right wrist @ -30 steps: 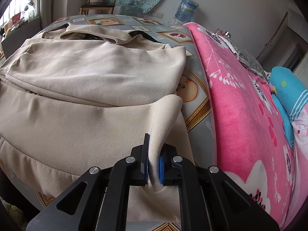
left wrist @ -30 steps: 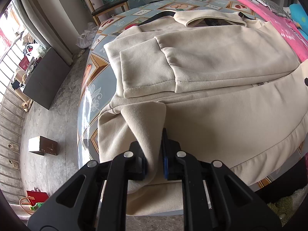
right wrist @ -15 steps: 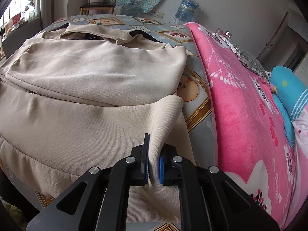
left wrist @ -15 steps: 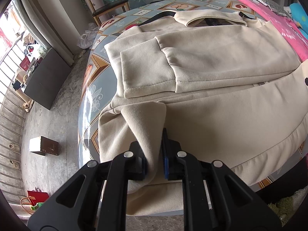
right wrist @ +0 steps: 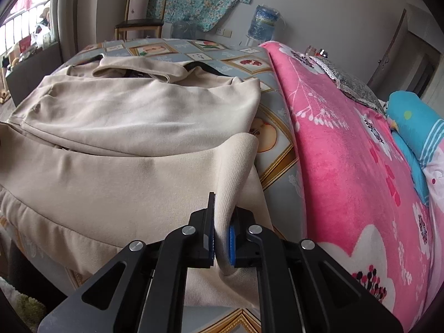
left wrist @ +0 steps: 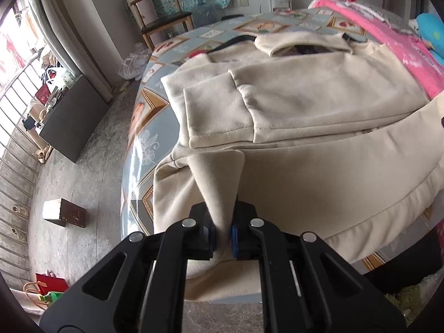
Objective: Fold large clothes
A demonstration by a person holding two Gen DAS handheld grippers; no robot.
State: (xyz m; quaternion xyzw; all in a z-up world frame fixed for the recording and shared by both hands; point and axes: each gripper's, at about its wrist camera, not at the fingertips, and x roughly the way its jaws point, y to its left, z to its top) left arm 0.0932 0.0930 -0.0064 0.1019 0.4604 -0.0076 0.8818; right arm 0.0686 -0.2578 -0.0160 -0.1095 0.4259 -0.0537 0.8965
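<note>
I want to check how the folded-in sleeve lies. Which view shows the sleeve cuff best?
The left wrist view: the sleeve cuff lies flat across the beige jacket, its stitched end fully visible. In the right wrist view the jacket shows, but that cuff falls at the far left edge, barely discernible.

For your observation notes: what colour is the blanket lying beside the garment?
Pink with white flowers, clearest in the right wrist view.

Soft daylight from the window (left wrist: 16,63) (left side), fisheye-bent edges, dark vignetted corners
</note>
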